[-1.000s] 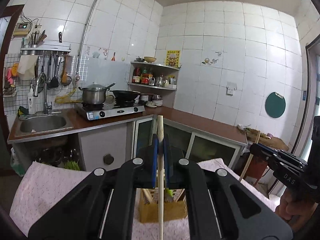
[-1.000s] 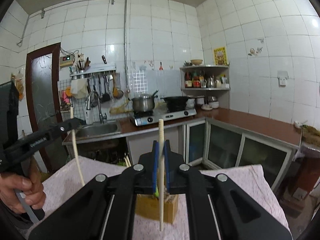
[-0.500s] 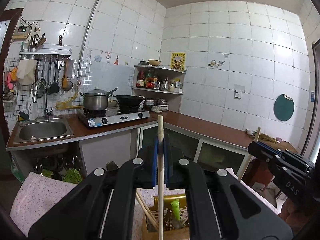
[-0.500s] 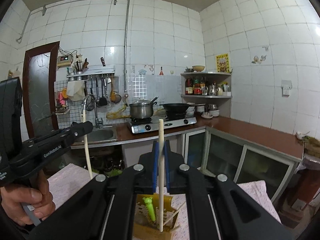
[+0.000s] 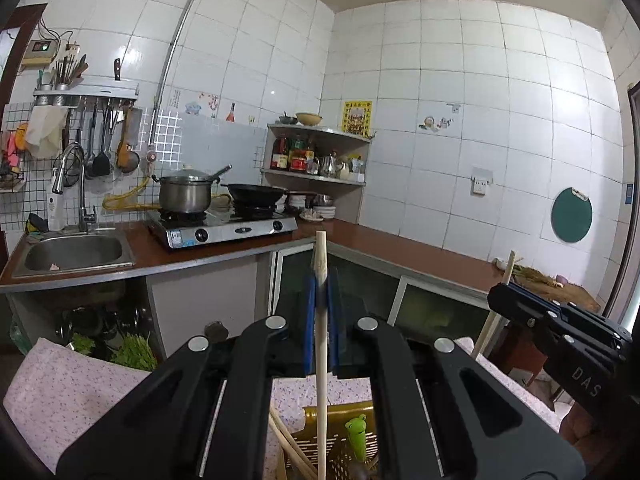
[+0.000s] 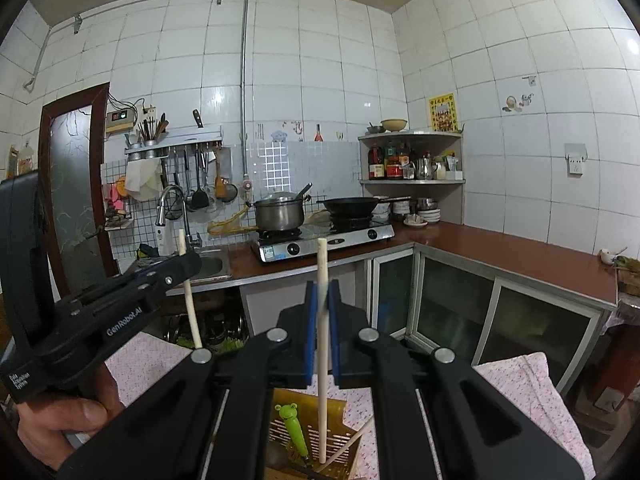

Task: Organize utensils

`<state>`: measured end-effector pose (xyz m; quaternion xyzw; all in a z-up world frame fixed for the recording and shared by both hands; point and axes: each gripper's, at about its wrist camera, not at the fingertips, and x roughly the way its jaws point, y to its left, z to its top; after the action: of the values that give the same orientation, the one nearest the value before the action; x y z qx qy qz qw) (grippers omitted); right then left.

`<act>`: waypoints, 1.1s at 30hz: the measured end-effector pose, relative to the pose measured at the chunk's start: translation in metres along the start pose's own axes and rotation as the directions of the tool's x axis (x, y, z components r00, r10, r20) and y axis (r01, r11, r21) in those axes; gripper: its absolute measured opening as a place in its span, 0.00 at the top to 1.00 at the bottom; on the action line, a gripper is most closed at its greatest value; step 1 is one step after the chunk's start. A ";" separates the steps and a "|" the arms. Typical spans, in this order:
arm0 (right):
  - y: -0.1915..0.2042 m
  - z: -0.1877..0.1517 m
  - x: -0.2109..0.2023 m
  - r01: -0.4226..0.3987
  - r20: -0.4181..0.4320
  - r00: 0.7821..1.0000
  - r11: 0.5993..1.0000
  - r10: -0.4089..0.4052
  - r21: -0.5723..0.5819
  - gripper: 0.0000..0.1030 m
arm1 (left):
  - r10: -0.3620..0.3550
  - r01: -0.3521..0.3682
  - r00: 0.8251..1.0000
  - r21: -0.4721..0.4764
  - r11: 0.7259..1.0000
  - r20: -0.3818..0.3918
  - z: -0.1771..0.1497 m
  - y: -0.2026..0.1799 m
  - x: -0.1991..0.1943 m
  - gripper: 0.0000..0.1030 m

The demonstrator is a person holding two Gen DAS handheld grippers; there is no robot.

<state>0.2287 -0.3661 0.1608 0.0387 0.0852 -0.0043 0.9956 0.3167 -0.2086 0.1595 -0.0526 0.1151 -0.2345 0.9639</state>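
Claws both clamped: your left claw (image 5: 320,316) grips one chopstick (image 5: 321,364), right claw (image 6: 321,320) another chopstick (image 6: 322,360); only right view shows your hand (image 6: 68,420).

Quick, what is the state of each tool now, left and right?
Left tool: closed on a wooden chopstick, held upright.
Right tool: closed on another chopstick, also upright.
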 end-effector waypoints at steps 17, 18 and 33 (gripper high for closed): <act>-0.031 -0.031 -0.024 0.050 -0.034 0.998 0.997 -0.048 0.061 0.52 | 0.081 -0.083 0.996 -0.035 0.996 -0.045 -0.040 0.031 -0.014 0.21; -0.034 -0.035 -0.035 0.057 -0.031 0.998 0.997 -0.055 0.060 0.52 | 0.093 -0.094 0.995 -0.028 0.995 -0.028 -0.043 0.036 -0.027 0.13; -0.039 -0.210 -0.186 0.159 -0.104 0.983 0.981 -0.148 0.107 0.29 | 0.358 -0.357 0.933 0.014 0.934 -0.037 -0.187 0.087 -0.235 0.05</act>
<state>0.0092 -0.3884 -0.0173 0.0892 0.1348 -0.0843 0.9832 0.1058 -0.0316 0.0113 -0.0226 0.1407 -0.0567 0.9882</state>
